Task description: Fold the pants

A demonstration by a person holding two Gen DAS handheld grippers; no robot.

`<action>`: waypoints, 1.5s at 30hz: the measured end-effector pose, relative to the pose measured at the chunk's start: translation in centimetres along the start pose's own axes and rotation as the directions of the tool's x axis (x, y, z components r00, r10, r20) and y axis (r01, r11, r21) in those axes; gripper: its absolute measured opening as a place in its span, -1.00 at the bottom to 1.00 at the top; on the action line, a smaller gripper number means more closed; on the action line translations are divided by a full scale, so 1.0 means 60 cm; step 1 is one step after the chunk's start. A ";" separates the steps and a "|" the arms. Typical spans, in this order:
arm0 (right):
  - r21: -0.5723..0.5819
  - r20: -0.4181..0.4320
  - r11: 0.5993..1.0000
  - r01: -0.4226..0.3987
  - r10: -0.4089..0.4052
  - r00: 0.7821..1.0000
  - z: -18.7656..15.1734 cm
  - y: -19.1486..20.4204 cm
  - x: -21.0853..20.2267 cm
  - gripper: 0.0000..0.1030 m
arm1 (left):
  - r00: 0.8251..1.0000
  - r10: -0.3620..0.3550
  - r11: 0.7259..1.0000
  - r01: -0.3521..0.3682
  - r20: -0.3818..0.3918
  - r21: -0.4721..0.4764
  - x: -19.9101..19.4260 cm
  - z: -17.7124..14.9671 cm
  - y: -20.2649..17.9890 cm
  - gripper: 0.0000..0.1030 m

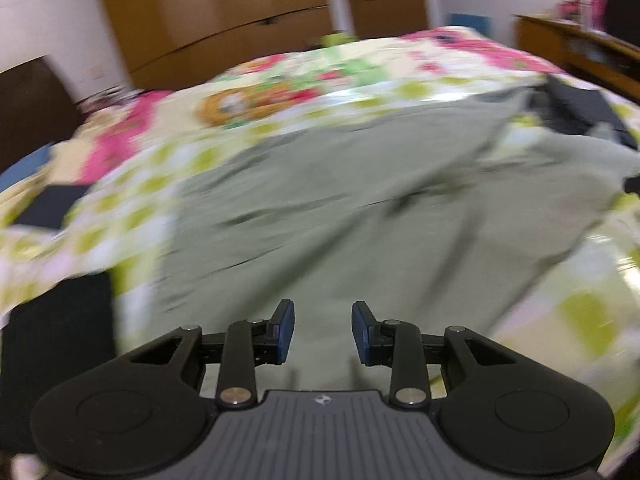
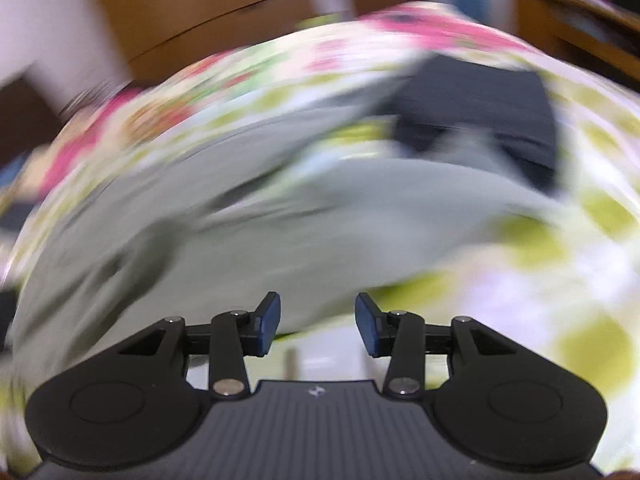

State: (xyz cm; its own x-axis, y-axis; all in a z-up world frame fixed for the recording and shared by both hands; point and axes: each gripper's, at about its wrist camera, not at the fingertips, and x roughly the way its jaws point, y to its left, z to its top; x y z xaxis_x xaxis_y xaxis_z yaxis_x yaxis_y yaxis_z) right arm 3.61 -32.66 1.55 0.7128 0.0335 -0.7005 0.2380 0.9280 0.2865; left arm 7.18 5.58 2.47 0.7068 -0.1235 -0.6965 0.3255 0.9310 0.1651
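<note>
Both claws gape empty, left gripper [image 1: 323, 330] and right gripper [image 2: 318, 326] over the pants [image 1: 340, 208] at 12 o'clock; heavy blur risks grabbing bedsheet [image 2: 560, 300].

- We see pale grey-green pants [image 1: 320, 208].
- Our bedsheet [image 1: 132, 184] — white, with lime checks and pink flowers.
- Black grippers, blue pads [image 1: 286, 334].
- A brown wardrobe [image 1: 208, 4].

A floral bedspread [image 1: 280, 80] covered the bed. Wooden wardrobes [image 1: 224, 12] stood at twelve o'clock. A dark folded garment [image 2: 480, 108] lay at one o'clock.
</note>
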 end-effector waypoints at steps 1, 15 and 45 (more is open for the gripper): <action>0.079 0.021 0.997 0.012 -0.014 1.000 0.006 -0.036 -0.004 -0.02 | 0.999 -0.034 0.999 0.034 0.004 0.023 0.010 0.013 -0.029 -0.12; 0.661 0.192 0.722 -0.204 0.100 0.976 0.083 -0.259 0.116 -0.73 | 0.980 -0.197 0.961 0.199 -0.031 0.192 0.062 0.102 -0.226 -0.11; 0.001 0.169 0.992 0.123 -0.121 0.978 0.007 -0.044 -0.068 -0.40 | 0.986 -0.115 0.990 0.123 -0.121 0.063 0.066 -0.003 -0.113 0.11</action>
State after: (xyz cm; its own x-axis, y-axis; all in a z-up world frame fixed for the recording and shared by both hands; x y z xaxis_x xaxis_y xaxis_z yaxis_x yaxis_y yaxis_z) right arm 0.35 -35.44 3.96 0.7801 -0.1426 -0.6092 0.3242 0.9249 0.1987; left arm 7.66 -1.17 -1.57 0.5831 -0.1872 -0.7905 0.4494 0.8850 0.1219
